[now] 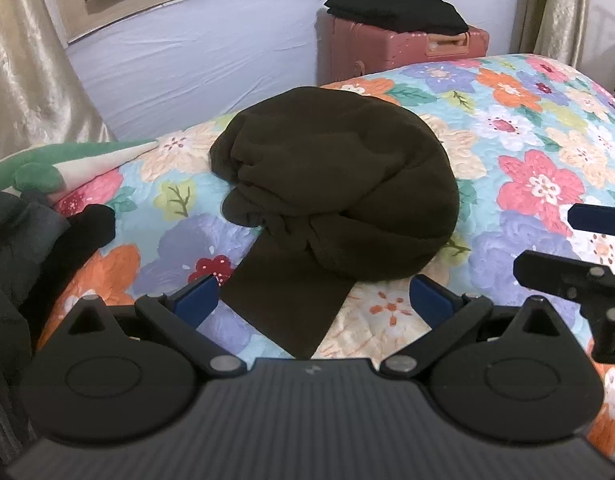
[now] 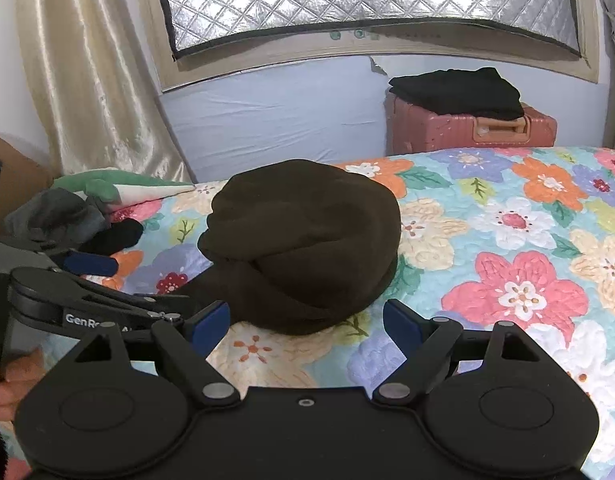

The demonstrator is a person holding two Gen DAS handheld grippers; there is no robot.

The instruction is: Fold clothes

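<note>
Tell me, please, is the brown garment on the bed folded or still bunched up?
Bunched up. The brown garment sits as a rounded, twisted heap on the bed, with one flat strip trailing toward the left gripper.

text: "GenRo…" partly hidden | on: side of left tongs (image 2: 92,265) | view: right wrist | other text: none

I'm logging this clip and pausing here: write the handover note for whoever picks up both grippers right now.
Left gripper: open, empty, low over the bed with the flat tail of the dark brown garment between its fingers.
Right gripper: open, empty, just short of the same bundle.
The garment lies bunched and twisted on the floral quilt, not yet folded.
Done: a folded black stack sits on the pink suitcase.
Left: spread and fold the brown garment; more dark clothes wait at the left edge.
</note>
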